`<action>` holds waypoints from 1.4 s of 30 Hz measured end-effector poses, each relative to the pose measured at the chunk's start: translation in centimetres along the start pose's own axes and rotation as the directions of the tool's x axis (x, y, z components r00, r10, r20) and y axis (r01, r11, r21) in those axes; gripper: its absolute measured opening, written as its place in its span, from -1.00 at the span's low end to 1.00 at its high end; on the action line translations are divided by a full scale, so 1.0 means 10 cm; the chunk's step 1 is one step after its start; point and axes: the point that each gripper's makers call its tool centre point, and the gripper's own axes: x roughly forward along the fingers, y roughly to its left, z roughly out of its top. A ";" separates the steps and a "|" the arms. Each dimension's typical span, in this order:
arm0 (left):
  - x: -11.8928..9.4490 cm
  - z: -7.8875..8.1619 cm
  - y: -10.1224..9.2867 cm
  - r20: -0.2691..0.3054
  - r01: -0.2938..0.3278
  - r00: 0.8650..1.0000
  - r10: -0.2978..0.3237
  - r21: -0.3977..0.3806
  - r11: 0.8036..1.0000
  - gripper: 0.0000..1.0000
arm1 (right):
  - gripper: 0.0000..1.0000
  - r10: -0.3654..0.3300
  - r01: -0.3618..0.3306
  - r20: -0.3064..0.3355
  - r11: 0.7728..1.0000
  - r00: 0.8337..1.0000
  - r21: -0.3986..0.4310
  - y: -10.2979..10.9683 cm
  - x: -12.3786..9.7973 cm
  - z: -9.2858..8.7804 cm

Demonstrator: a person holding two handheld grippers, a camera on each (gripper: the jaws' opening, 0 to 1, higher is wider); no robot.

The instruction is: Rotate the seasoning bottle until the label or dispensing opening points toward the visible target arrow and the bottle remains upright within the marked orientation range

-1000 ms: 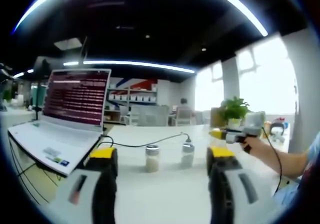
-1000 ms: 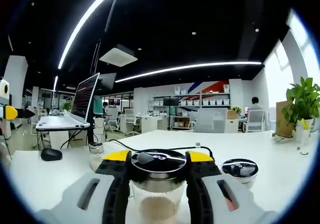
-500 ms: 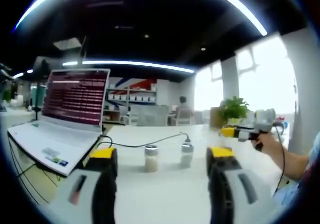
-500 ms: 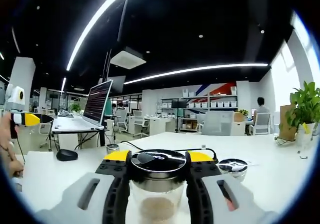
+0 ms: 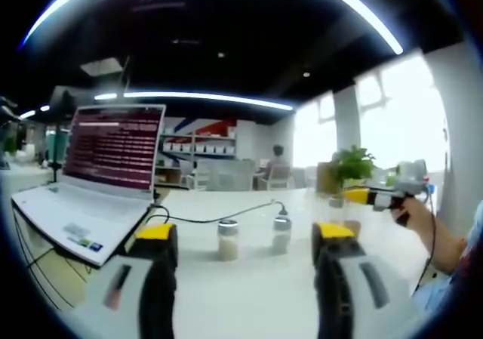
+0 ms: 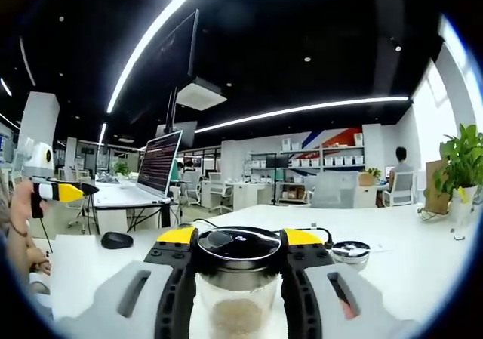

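The white counter (image 5: 249,294) carries an open laptop (image 5: 98,188) and two small shakers (image 5: 228,239). The right gripper (image 6: 238,278) pinches the seasoning bottle (image 6: 237,278) under its black cap; the left gripper (image 5: 245,278) stands spread and empty. No target arrow is visible, so twisting blind risks overshooting or tilting the bottle.

Right gripper view: the jaws cover both sides of the bottle (image 6: 238,278), and the lower edge cuts off its base; no label or opening can be made out. Left gripper view: two jars (image 5: 228,238) on the table (image 5: 249,294) are too small to read, and the laptop (image 5: 90,195) screen text is blurred.
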 end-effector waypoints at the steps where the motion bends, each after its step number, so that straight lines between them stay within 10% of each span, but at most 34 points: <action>1: 0.00 0.00 0.00 -0.001 0.001 1.000 -0.001 0.001 1.000 0.53 | -0.16 0.002 -0.002 0.003 1.000 1.000 0.001 0.01 -0.02 0.01; 42: 0.03 -0.03 -0.09 -0.007 0.027 1.000 -0.027 -0.014 1.000 0.53 | -0.16 0.019 -0.019 -0.016 1.000 1.000 -0.003 0.15 -0.48 -0.32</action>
